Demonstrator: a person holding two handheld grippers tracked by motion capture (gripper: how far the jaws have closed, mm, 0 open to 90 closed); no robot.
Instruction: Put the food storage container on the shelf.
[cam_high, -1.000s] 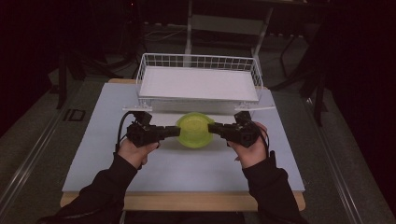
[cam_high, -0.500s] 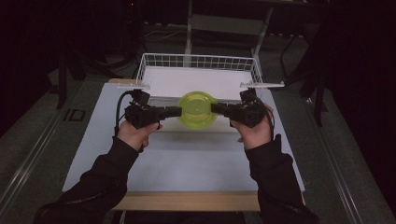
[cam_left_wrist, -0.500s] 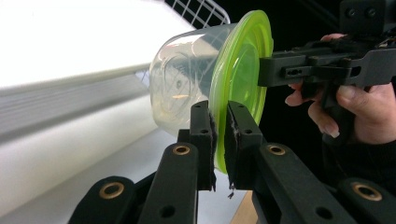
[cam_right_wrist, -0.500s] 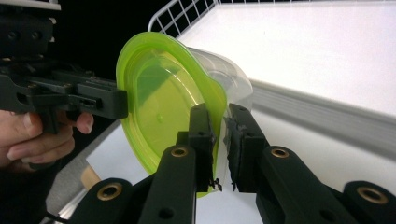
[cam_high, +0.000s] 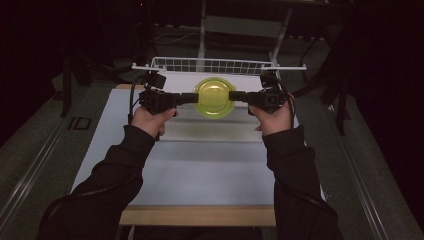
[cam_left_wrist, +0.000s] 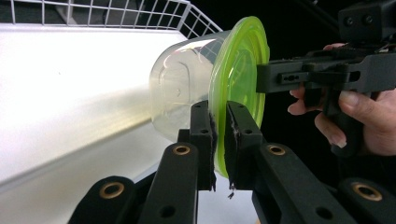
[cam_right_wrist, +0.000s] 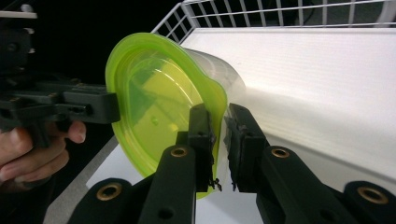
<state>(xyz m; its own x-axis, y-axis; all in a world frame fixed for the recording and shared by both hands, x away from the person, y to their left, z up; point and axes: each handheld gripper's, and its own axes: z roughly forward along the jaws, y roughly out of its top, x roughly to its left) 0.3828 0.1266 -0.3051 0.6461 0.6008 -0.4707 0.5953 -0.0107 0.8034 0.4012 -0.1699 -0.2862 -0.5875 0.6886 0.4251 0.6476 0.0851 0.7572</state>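
Both tongs (cam_high: 193, 98) (cam_high: 234, 95) pinch the green-lidded clear tub's (cam_high: 214, 97) rim above the wire basket (cam_high: 220, 65).

A recording lab is being shown. A lit white table (cam_high: 210, 165) is being surrounded by darkness and metal stands (cam_high: 340, 100).

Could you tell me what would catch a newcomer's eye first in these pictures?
The clear container with a bright green lid, held in the air just in front of the white wire basket. The left gripper and right gripper each pinch the lid's rim from opposite sides, over the pale table.
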